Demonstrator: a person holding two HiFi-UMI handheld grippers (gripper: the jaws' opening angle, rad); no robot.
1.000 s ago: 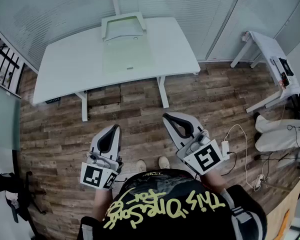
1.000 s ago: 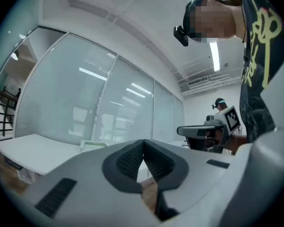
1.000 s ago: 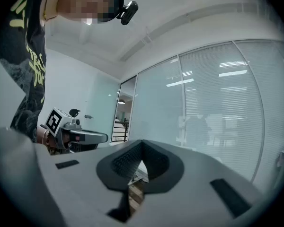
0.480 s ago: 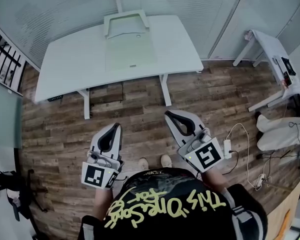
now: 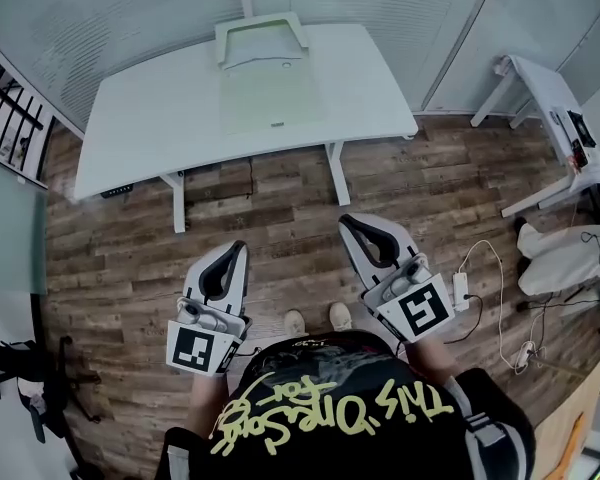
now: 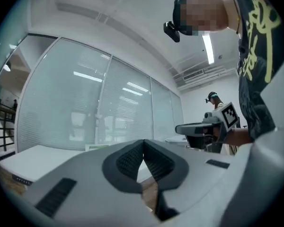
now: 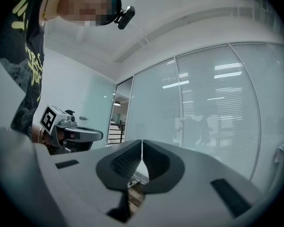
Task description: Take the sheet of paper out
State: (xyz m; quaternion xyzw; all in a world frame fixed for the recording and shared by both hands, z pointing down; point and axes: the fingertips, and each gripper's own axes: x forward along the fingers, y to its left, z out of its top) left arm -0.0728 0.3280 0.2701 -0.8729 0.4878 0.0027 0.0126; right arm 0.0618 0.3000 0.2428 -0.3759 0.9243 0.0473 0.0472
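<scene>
Left gripper (image 5: 234, 250) and right gripper (image 5: 348, 222) are both closed tight, holding nothing. The table (image 5: 150, 118) stands well beyond them.

The sheet of paper (image 5: 265, 93), pale greenish and rectangular, lies flat at the middle of the white worktop (image 5: 150, 118), its far end meeting a white tray (image 5: 261, 30).

2 grippers (image 5: 239, 247) (image 5: 346, 219), 2 white tables (image 5: 150, 118) (image 5: 540, 86), 1 white tray (image 5: 224, 36), 1 pale green sheet (image 5: 268, 93)

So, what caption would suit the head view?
Shut left gripper and right gripper face a white desk bearing a pale-green sheet.
</scene>
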